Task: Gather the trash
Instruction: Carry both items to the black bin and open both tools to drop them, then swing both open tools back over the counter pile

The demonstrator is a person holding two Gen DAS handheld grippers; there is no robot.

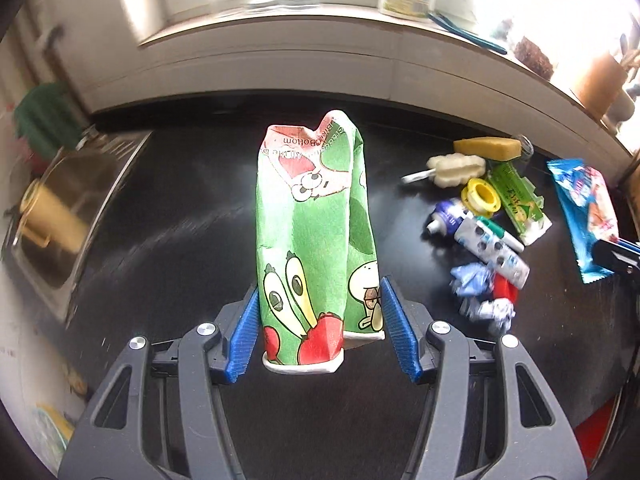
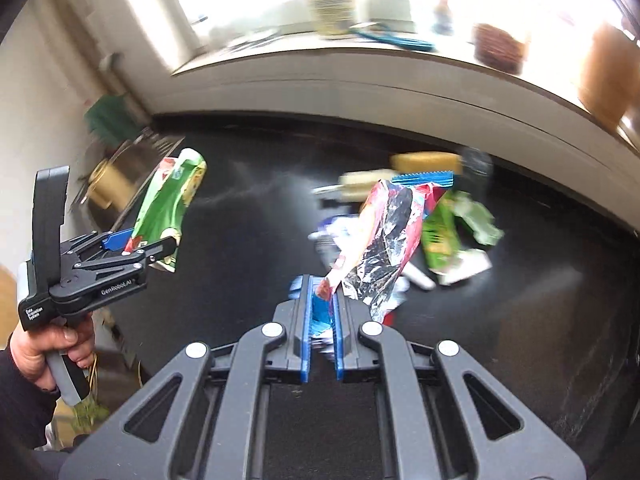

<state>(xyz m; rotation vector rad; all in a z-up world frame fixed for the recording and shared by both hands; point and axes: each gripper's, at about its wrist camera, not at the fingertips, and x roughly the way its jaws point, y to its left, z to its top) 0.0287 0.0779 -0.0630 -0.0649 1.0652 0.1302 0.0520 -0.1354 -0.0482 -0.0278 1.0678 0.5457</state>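
Note:
My left gripper (image 1: 318,312) is shut on a crushed green cartoon paper cup (image 1: 316,232), held above the black counter (image 1: 168,240); it also shows in the right wrist view (image 2: 168,208) with the left gripper (image 2: 136,248). My right gripper (image 2: 322,300) is shut on a blue and red foil snack wrapper (image 2: 384,240), lifted over the trash pile. In the left wrist view that wrapper (image 1: 588,208) hangs at the far right. Tubes (image 1: 492,244), crumpled foil (image 1: 480,292) and a green box (image 1: 516,200) lie on the counter.
A steel sink (image 1: 68,216) with a brass pot lies at the left. A yellow sponge (image 1: 486,148) and a white brush (image 1: 452,170) lie at the back right. A windowsill (image 1: 360,28) with jars and pots runs behind.

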